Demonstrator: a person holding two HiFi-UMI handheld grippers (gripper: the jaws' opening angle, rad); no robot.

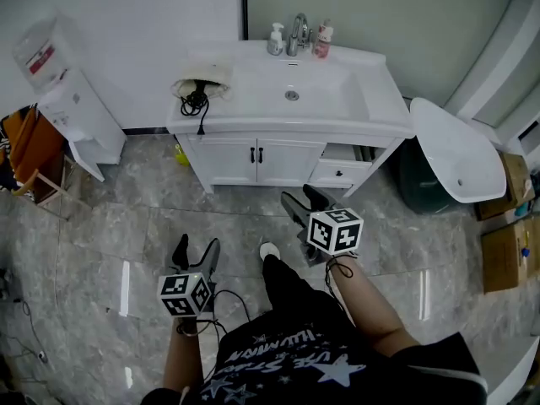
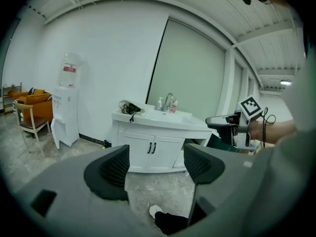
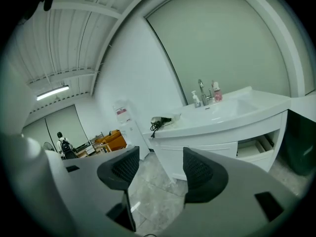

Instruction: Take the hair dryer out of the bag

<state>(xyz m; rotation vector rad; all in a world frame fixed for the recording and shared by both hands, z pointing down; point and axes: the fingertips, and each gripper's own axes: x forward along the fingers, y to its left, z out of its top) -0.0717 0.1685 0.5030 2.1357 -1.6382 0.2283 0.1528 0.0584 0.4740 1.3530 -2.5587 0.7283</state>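
A black hair dryer (image 1: 195, 98) with a coiled cord lies in a pale bag (image 1: 209, 76) at the left end of the white vanity counter (image 1: 337, 108). It also shows in the left gripper view as the hair dryer (image 2: 129, 107) and in the right gripper view as the hair dryer (image 3: 160, 121). My left gripper (image 1: 196, 251) hangs over the floor, well short of the vanity, open and empty. My right gripper (image 1: 304, 201) is nearer the cabinet, in front of its right side, also open with nothing between its fingers. Both point toward the vanity.
A sink (image 1: 292, 91) with a faucet (image 1: 299, 32) and bottles sits mid-counter. A drawer (image 1: 342, 153) stands open at the cabinet's right. A water dispenser (image 1: 74, 104) and an orange chair (image 1: 34, 154) stand left. A white oval tub (image 1: 456, 154), a dark bin and cardboard boxes (image 1: 506, 247) stand right.
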